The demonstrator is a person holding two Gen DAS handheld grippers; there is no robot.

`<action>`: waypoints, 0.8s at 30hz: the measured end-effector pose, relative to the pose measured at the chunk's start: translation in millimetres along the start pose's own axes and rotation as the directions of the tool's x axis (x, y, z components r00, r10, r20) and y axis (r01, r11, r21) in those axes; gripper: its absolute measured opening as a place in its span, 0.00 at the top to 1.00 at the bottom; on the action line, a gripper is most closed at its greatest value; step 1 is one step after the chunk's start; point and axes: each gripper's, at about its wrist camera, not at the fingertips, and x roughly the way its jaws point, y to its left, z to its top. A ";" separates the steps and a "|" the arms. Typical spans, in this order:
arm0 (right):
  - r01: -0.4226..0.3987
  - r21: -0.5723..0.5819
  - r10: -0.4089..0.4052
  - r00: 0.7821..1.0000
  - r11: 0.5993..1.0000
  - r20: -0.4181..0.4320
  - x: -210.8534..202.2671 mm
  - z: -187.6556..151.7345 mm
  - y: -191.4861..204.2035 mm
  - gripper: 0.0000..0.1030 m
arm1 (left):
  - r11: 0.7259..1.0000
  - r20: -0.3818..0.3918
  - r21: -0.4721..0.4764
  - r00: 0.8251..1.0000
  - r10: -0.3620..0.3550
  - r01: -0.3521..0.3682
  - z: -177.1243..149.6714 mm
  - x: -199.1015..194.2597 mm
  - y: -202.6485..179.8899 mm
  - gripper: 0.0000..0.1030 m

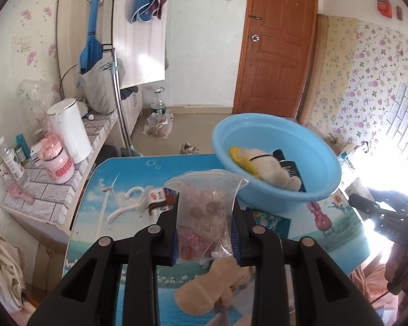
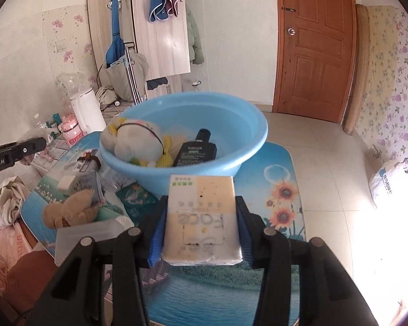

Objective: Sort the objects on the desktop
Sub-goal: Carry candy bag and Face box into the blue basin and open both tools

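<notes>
The round light-blue plastic basin (image 2: 187, 114) holds a cream-and-yellow plush toy (image 2: 134, 142) and a black bottle (image 2: 195, 150). The left gripper (image 1: 206, 217) clamps a clear plastic bag (image 1: 205, 209); the right gripper (image 2: 201, 222) clamps a cream tissue pack (image 2: 202, 217).

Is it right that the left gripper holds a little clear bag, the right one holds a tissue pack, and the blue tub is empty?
Not quite: the blue tub isn't empty. The right wrist view shows a plush toy and black bottle inside. The clear bag and tissue pack are right.

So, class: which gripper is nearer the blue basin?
Right. The right gripper, clamping a tissue pack, faces the blue basin closely; the left gripper holds a plastic bag farther back.
</notes>
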 end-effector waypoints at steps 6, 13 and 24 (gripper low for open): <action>-0.013 -0.012 0.013 1.000 1.000 0.028 10.5 34.2 1.6 0.56 | 0.993 0.022 0.077 0.996 -0.090 0.088 30.7 23.0 -43.1 0.73; -0.017 -0.005 0.017 1.000 1.000 0.011 40.0 58.7 -6.3 0.56 | 0.979 0.004 0.138 0.989 -0.151 0.149 62.4 73.5 -83.2 0.70; -0.045 0.005 0.045 0.998 0.999 -0.045 79.4 66.0 -12.2 0.56 | 0.979 0.036 0.135 0.987 -0.158 0.152 81.9 88.8 -78.5 0.24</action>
